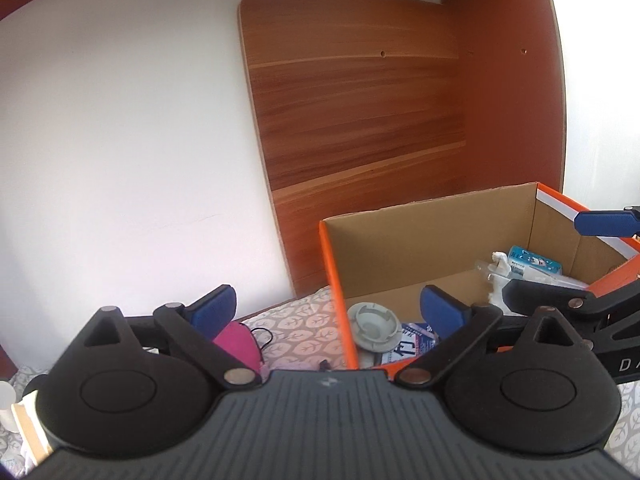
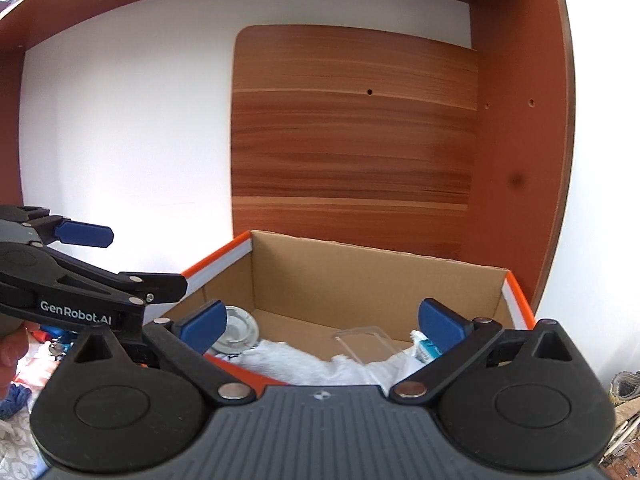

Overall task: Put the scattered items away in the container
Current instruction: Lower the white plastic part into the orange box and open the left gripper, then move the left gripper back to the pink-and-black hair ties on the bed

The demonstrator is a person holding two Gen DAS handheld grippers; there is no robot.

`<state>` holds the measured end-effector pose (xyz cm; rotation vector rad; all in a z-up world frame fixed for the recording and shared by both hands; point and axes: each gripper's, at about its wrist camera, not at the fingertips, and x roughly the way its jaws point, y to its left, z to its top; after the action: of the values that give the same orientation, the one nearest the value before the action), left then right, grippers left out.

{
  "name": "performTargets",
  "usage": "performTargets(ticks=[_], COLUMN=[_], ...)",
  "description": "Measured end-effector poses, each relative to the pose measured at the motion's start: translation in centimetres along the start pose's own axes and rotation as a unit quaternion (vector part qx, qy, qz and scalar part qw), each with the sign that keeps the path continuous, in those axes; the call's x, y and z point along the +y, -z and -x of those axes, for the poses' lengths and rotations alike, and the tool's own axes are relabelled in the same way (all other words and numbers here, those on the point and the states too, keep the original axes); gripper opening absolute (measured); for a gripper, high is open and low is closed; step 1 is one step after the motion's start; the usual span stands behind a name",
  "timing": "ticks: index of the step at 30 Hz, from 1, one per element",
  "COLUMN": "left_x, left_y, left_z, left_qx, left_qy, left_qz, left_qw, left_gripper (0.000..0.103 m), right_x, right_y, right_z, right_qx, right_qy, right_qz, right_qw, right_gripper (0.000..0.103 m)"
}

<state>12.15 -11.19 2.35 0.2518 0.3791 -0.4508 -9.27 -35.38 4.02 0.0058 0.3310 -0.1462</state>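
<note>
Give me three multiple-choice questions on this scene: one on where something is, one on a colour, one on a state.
1. Where does the pink item lie?
A. In the box
B. On the patterned cloth, left of the box
C. On the wooden board

2. What colour is the cardboard box's outside?
A. Orange
B. Green
C. Black

3. How does the left hand-held gripper stand?
A. Shut on the round grey part
B. Shut on nothing
C. Open, empty

Answers:
1. B: the left wrist view shows it on the cloth, outside the box wall.
2. A: both views show orange walls and rim.
3. C: its blue pads stand wide apart, gripping nothing; the round grey part lies in the box.
</note>
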Motion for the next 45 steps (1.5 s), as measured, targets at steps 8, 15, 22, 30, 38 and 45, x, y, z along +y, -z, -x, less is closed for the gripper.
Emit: performTargets(ticks=[8,15,22,30,38,45], left_x=[2.9,4.6,7.1,9.9,12.8,14.3], left_y=[2.5,3.8,6.0,9.9,12.5,14.9], left_z=[3.3,4.6,6.4,9.0,11.7,13.8], left_qx=[0.005,0.010,0.021,0.053,0.070,0.089], left_qy=[-0.033,-0.053,-0.074,-0.111,-0.152,-0.159], left_qz=[0.012,0.025,0.046,0.059,0.066,0.073], left_qw=[0.9994,0.9983,0.9960,0.9906,0.9836,0.9805], left_gripper=[0.102,0.103,0.103,0.103,0.103,0.103], right_x=[4.8,7.9,10.6,14.9,19.1,21.2], right_y=[0.3,0.8,1.5,3.2,4.6,5.4], right_z=[1.3,1.9,2.7,3.5,4.3,4.5], right_qx=[0.000,0.006,0.016,0.037,0.056,0.074], right_qy=[-0.057,-0.085,-0.112,-0.165,-0.210,-0.235], right_qz=[0.017,0.020,0.026,0.045,0.090,0.106], right_qw=[0.998,0.996,0.993,0.985,0.972,0.963], right_gripper=[0.103,0.103,0.103,0.103,0.103,0.103])
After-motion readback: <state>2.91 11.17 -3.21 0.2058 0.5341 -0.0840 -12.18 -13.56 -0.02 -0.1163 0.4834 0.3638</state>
